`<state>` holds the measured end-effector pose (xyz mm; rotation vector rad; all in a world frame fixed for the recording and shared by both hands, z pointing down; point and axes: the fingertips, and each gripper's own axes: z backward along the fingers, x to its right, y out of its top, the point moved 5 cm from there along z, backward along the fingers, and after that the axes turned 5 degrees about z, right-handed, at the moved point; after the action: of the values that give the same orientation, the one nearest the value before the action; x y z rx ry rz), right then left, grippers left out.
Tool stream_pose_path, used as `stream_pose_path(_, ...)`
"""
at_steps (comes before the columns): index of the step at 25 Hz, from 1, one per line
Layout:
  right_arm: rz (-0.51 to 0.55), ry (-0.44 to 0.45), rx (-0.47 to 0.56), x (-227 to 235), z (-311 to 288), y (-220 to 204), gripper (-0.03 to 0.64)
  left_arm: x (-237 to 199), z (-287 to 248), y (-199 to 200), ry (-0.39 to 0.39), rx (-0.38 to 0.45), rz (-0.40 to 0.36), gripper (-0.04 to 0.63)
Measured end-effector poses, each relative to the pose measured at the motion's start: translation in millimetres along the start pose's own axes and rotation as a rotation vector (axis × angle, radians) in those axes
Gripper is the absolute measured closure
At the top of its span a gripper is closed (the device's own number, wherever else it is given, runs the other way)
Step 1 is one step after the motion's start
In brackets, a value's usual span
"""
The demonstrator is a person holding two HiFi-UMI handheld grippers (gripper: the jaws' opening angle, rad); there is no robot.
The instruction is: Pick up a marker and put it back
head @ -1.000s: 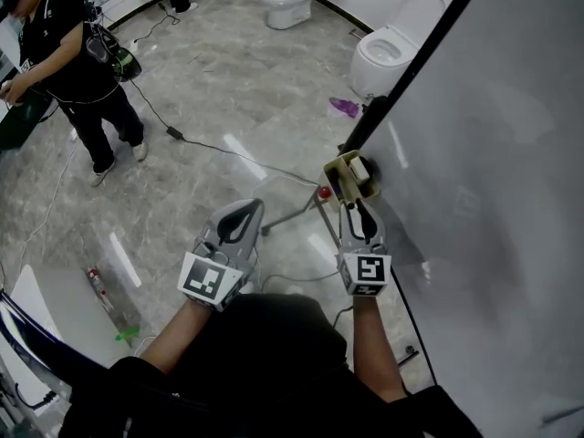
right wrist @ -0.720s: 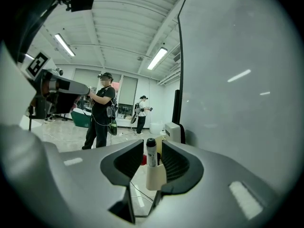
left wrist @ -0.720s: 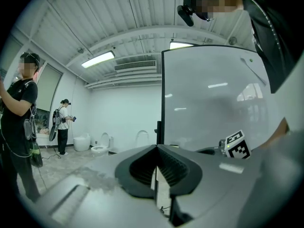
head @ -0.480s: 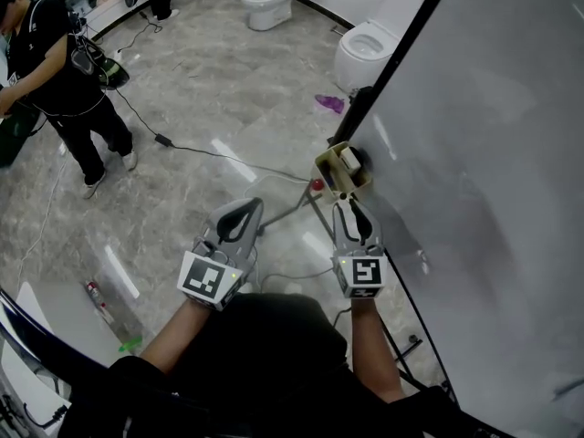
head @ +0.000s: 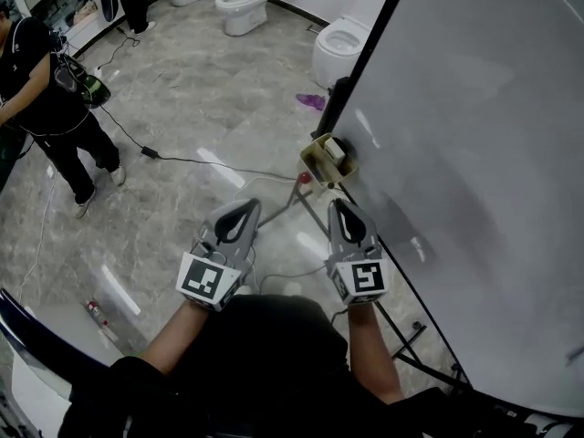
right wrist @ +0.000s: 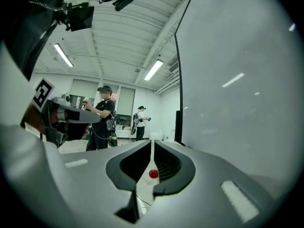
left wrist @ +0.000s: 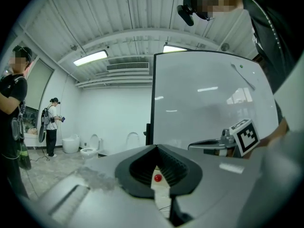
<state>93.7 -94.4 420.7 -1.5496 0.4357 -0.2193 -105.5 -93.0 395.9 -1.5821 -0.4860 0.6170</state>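
A tan holder (head: pixel 319 164) hangs on the whiteboard's (head: pixel 474 153) left edge, with a white object (head: pixel 336 150) in it; I cannot tell whether that is a marker. My right gripper (head: pixel 339 206) hovers a short way below the holder and apart from it. Its jaws have just been closing and now stand shut, with nothing between them (right wrist: pixel 152 144). My left gripper (head: pixel 245 205) floats beside it to the left, also shut and empty (left wrist: pixel 156 148). A red knob (head: pixel 304 178) on the board's stand shows past both pairs of jaws.
The whiteboard's stand legs (head: pixel 292 210) spread over the grey marble floor below the grippers. A black cable (head: pixel 182 160) crosses the floor. Toilets (head: pixel 342 39) stand at the back, a purple thing (head: pixel 310 101) lies nearby, and a person (head: pixel 46 89) stands far left.
My right gripper has drawn back from the holder toward me and its jaws have closed on nothing. The left gripper has stayed in place. The head view has shifted slightly.
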Motion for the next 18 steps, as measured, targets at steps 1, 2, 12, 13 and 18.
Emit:
stream_pose_path(1, -0.001, -0.006, 0.001, -0.1, 4.6, 0.7, 0.592, 2.0, -0.9, 0.3, -0.007, -0.004, -0.002, 0.592)
stream_pose_path(2, -0.004, -0.013, 0.000, -0.4, 9.3, 2.4, 0.600, 4.3, -1.8, 0.6, -0.017, -0.007, -0.002, 0.592)
stream_pose_path(12, -0.057, -0.029, 0.060, -7.4, 43.2, 30.3, 0.607, 25.6, -8.9, 3.5, -0.126, 0.038, 0.011, 0.592)
stream_pose_path(13, -0.058, -0.033, 0.062, -8.1, 46.0, 32.6, 0.607, 26.5, -9.4, 4.1, -0.131, 0.037, 0.010, 0.592)
stream_pose_path(18, -0.053, -0.045, 0.052, -10.2, 58.9, 35.0, 0.607, 32.2, -13.8, 3.5, -0.161, 0.033, 0.007, 0.592)
